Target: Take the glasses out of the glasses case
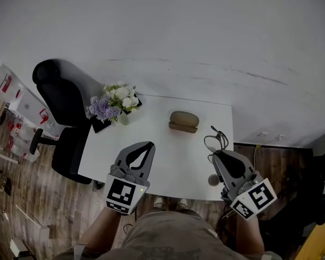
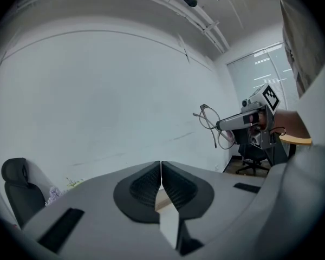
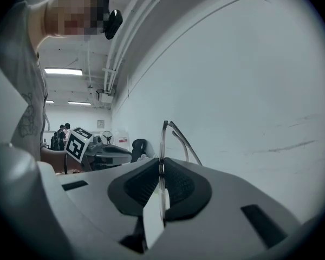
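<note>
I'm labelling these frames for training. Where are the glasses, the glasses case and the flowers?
glasses (image 3: 162, 145): right gripper view, on the rim just above the jaws.
glasses case (image 1: 184, 121): head view, on its brown top.
flowers (image 1: 114, 103): head view, on the blossoms.

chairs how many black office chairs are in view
2: one black office chair left of the table, beside the flowers; a second chair on the floor beyond the right gripper. Others may be hidden.
</note>
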Available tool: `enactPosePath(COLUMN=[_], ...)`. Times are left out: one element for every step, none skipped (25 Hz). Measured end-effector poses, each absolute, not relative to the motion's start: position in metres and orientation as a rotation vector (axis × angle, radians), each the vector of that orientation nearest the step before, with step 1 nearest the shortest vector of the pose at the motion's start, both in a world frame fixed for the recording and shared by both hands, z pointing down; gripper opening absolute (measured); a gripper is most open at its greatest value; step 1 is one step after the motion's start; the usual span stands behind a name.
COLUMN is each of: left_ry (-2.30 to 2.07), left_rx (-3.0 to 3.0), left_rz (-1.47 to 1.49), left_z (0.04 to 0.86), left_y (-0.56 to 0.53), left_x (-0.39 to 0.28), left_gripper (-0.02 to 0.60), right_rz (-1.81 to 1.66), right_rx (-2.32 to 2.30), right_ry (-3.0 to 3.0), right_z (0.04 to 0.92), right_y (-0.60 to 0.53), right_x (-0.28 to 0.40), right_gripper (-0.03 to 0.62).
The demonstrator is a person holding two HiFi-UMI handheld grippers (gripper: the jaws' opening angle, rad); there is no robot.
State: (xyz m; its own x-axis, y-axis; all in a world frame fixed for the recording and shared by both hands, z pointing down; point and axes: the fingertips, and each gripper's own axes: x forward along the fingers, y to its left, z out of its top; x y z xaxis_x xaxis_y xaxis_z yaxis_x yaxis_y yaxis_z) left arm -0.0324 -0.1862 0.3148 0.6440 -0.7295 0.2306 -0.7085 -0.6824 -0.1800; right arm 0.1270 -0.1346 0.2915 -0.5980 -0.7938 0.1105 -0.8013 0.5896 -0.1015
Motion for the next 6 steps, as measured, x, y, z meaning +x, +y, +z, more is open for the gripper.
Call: enactPosePath(left_ry=[1.218,1.218,1.218,1.219,1.22,1.22], left_rx=[-2.782,-2.782,-2.781,-2.781,-2.782,-2.782], left_rz=[-0.436,-0.431,-0.426,-0.422,-0.419,-0.416], left_z=[0.3143,0.3136,0.3129,0.3125,0.3122,0.312], left_y=[-0.1857,-0.1852,-0.1846,-0.1841,-0.1835,-0.1829], left_x=[-0.0316,-0.0308,-0.03,-0.0291,-0.0283,-0.0274], left_gripper=[0.02,0.02,0.02,0.02,0.02,0.02], right_rz=[0.215,0.213,0.213,0.215,0.218,0.222], right_rx=[1.381,1.378,1.372,1.365,1.357,1.348], right_ry=[-2.753,-2.755,-2.759,-2.762,-2.766,-2.77], right_z=[0.2918,0.2919,0.292,0.2921,0.2923,0.2925], right_y=[-0.1349,-0.1357,-0.1368,-0.1379,-0.139,-0.1399], right_x=[0.126,0.1249,0.1238,0.1227,0.1216,0.1205], right_gripper=[0.051,0.051,0.051,0.051,0.051,0.051])
